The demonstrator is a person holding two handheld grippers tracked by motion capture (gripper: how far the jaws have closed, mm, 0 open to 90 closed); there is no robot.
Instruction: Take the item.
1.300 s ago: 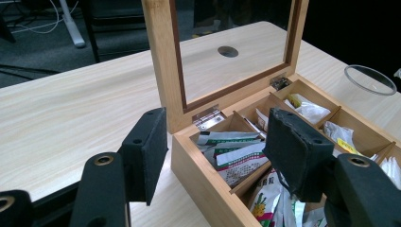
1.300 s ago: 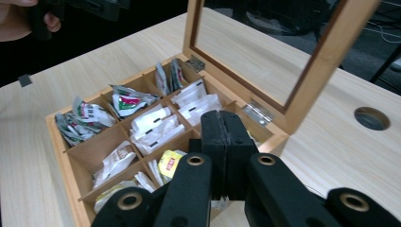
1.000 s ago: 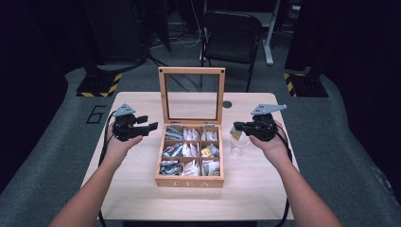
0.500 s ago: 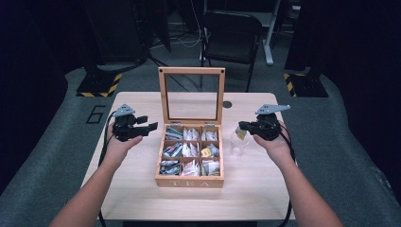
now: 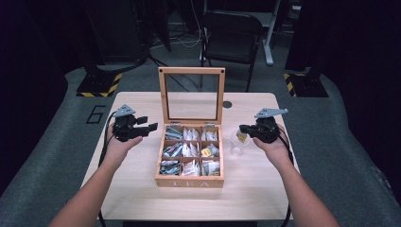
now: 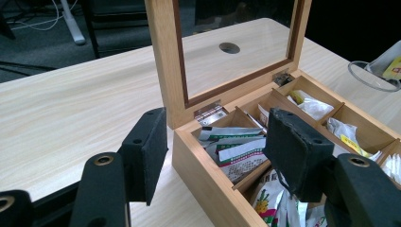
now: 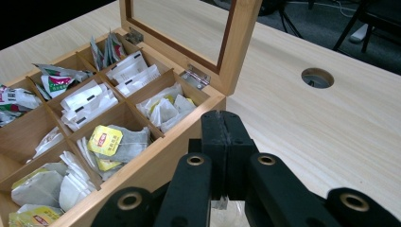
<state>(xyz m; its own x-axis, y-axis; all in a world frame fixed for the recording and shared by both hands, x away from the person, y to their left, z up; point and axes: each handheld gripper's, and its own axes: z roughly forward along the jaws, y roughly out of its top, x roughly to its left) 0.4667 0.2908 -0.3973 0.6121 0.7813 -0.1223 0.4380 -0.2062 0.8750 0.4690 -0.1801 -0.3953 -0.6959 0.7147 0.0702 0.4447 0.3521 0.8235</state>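
Jaws first: on my right gripper (image 7: 222, 142) the two black pads are pressed flat together, closed, and in the high view a small yellow-tagged tea bag (image 5: 242, 137) hangs right at their tip. I can't tell from the right gripper view how much of it sits between the pads, but a scrap of paper peeks out below them. That tea bag dangles at the mouth of a clear plastic cup (image 5: 238, 144), which stands on the table (image 5: 142, 198) just beside the right wall of the tea box (image 5: 190, 181).

My left gripper (image 6: 215, 156) has its jaws parted, nothing between the pads, hovering just off the box's left back corner, near the hinge.

The tea box is wooden, nine compartments, all holding packets and bags. Its glass-paned lid (image 5: 191, 72) stands upright at the back. In the right gripper view I see a yellow-labelled bag (image 7: 111, 142) lying in a compartment near the right wall.

Beyond the lid, a round cable hole (image 5: 227, 104) sits in the tabletop.
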